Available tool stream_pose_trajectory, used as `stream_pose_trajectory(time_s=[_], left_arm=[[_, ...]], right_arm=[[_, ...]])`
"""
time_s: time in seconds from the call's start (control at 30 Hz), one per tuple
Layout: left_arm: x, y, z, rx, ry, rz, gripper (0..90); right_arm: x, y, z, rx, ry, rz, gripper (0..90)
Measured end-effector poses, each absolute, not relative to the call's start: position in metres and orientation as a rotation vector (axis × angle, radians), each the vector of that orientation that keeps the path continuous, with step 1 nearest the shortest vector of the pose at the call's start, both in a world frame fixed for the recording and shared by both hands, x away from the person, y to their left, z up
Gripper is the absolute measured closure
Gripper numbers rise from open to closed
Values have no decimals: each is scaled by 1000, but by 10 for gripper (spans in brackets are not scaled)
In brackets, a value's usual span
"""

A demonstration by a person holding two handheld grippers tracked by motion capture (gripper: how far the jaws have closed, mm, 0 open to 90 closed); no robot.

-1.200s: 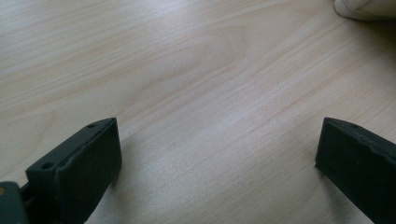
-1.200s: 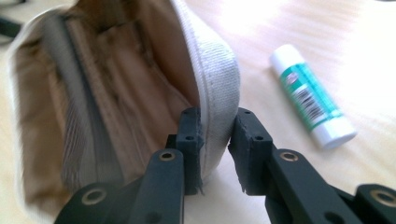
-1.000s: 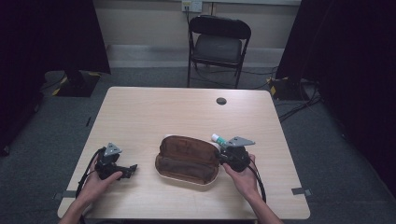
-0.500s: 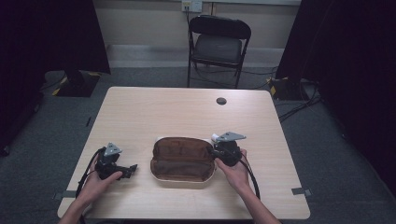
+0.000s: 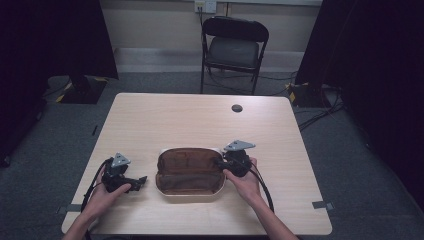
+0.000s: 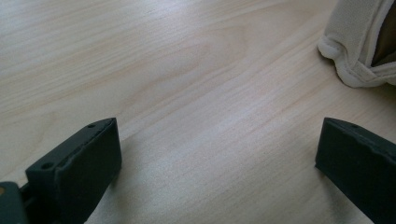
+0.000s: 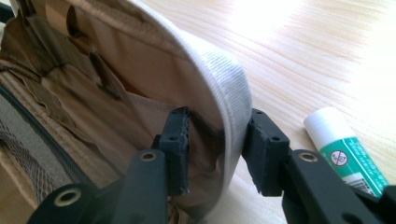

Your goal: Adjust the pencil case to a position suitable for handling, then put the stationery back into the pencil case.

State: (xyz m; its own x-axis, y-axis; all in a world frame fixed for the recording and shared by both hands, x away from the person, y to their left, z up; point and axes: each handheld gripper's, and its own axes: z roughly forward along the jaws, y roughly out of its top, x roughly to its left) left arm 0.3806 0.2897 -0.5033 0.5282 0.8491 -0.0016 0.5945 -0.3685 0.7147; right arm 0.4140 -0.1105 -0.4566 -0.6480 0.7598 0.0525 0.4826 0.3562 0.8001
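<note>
An open pouch [image 5: 190, 170], white outside and brown inside, lies near the table's front edge. My right gripper [image 5: 222, 164] is at its right end. In the right gripper view the pouch's white rim [image 7: 233, 107] stands between the jaws of the right gripper [image 7: 217, 135]. They have just been opening: one pad still touches the rim and the other stands a little off the brown lining. A white and green glue stick [image 7: 345, 149] lies beside that gripper. My left gripper [image 5: 141, 181] rests on the table left of the pouch, open wide [image 6: 215, 140], with the pouch's corner [image 6: 359, 46] ahead of it.
The light wooden table [image 5: 200, 120] has a round black cable hole [image 5: 237, 108] at the back. A black folding chair [image 5: 234, 45] stands behind the table. Cables lie on the floor at the right.
My right gripper has shifted left with the pouch's right end. The pouch, a closed brown lump before, now lies open with its white rim and brown inside showing. The left gripper has stayed put.
</note>
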Motion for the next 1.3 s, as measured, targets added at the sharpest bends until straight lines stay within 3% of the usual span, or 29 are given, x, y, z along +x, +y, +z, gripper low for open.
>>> stream_pose_trajectory(time_s=[0.17,0.27,0.37,0.73,0.97,1.3], left_arm=[[381,290,-503,2098,1166,489,0],[381,290,-503,2098,1167,489,0],[380,290,-503,2105,1163,490,0],[380,290,-503,2106,1162,490,0],[380,290,-503,2106,1162,490,0],[380,290,-503,2107,1162,490,0]], right_arm=[[411,-115,-454,1111,2288,1212,499],[408,-119,-450,1131,2273,1217,391],[404,-125,-446,1128,2280,1235,371],[380,-169,-435,1133,2228,1254,373],[401,-198,-448,1207,2207,1178,358],[429,-199,-461,1212,2257,1125,356]])
